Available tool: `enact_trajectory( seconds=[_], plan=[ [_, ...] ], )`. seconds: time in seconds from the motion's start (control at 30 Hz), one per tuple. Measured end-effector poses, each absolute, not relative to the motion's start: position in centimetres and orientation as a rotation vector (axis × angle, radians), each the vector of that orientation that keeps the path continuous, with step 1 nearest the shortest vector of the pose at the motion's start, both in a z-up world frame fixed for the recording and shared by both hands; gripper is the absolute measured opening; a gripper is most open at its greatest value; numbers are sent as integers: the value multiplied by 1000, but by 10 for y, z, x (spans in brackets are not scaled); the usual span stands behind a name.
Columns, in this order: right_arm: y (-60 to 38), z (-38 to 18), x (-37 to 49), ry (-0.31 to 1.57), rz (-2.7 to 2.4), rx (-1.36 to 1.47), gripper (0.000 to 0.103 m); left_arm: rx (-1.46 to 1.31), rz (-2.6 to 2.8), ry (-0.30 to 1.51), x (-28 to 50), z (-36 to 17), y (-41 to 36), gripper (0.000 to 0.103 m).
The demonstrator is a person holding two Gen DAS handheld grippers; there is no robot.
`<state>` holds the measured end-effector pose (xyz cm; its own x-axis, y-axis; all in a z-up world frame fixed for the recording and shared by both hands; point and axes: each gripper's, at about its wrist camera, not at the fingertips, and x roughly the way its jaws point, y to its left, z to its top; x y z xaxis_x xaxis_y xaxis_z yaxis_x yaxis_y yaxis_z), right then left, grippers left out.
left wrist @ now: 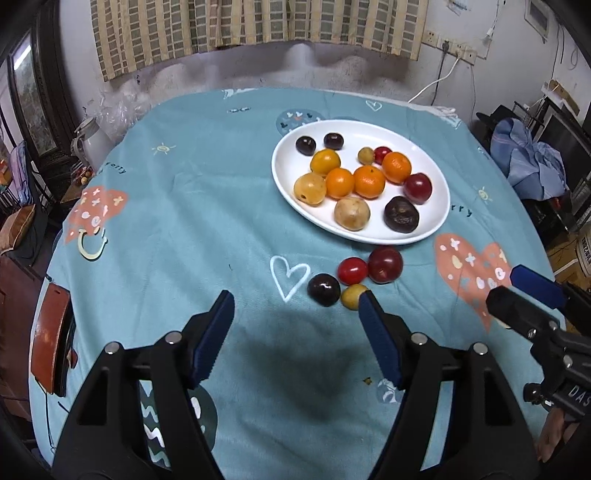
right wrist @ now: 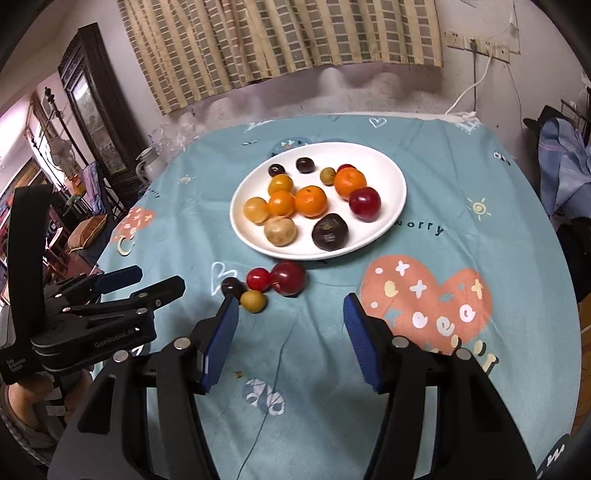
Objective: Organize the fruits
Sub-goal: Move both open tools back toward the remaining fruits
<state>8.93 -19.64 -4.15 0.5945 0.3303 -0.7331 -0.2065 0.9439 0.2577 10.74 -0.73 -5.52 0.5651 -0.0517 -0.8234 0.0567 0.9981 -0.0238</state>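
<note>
A white oval plate [left wrist: 424,155] [right wrist: 391,173] holds several fruits: oranges [left wrist: 368,181] [right wrist: 311,201], yellow fruits, dark plums and red ones. In front of it on the cloth lie a red plum [left wrist: 385,264] [right wrist: 289,277], a small red tomato [left wrist: 352,270] [right wrist: 258,278], a dark plum [left wrist: 324,289] [right wrist: 232,285] and a small yellow fruit [left wrist: 351,295] [right wrist: 253,301]. My left gripper [left wrist: 295,306] is open and empty, just short of these loose fruits. My right gripper [right wrist: 291,310] is open and empty, a little before them.
The round table has a teal patterned cloth [left wrist: 184,221]. A wall with a curtain [left wrist: 258,29] stands behind. A brown object [left wrist: 50,339] lies at the table's left edge. Furniture and clothes crowd both sides.
</note>
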Motion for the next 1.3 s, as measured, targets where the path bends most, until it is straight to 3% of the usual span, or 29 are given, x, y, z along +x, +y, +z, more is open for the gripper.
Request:
enact_trajectory(
  seconds=[0.57,1.3],
  plan=[
    [-195,-32,77,870,306,141,59,-18,-68,952,105,-44,-1,72],
    [-206,-66,104,953,284,185,59,-23,-79,1074,132,-101,-8,72]
  ],
)
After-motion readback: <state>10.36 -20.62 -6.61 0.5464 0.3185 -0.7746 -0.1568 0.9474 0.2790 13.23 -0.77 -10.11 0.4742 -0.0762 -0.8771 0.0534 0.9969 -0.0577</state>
